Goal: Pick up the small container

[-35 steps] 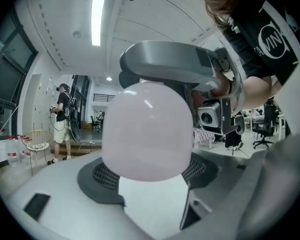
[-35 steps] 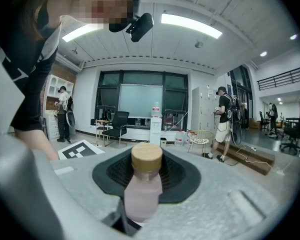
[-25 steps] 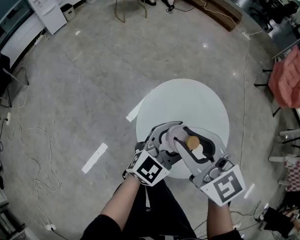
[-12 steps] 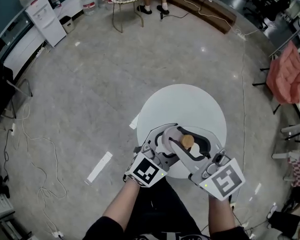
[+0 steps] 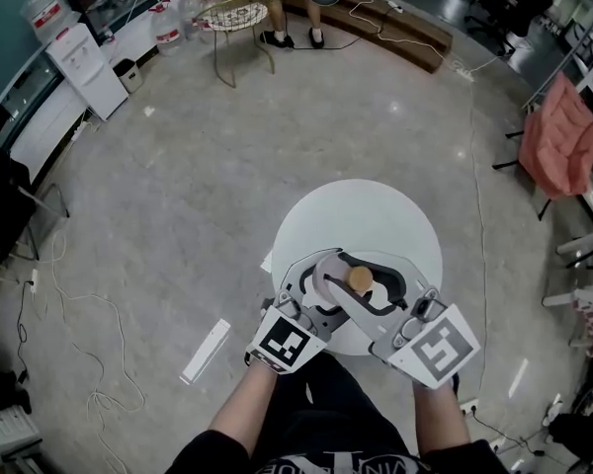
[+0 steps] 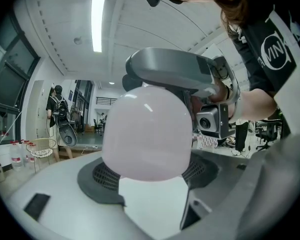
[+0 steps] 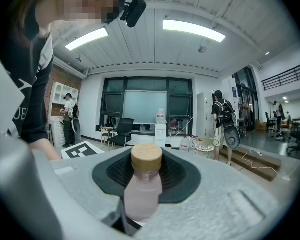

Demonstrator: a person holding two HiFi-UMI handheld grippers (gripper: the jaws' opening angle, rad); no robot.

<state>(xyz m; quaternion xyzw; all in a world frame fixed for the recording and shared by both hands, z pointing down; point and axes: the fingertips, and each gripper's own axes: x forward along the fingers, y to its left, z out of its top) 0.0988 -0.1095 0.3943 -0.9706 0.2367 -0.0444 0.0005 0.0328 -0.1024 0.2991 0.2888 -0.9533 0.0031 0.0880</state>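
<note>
**Two grippers on one small bottle**

Both grippers meet over the near edge of the round white table [image 5: 356, 205], and the small bottle [image 7: 142, 194] sits between them, clear of the tabletop. The left gripper [image 5: 314, 276] has its jaws closed against the bottle's rounded pink body, which fills the left gripper view. The right gripper [image 5: 381, 286] pinches the lower body between its jaws. In the right gripper view the bottle's wooden cap [image 7: 146, 157] points up.
</note>
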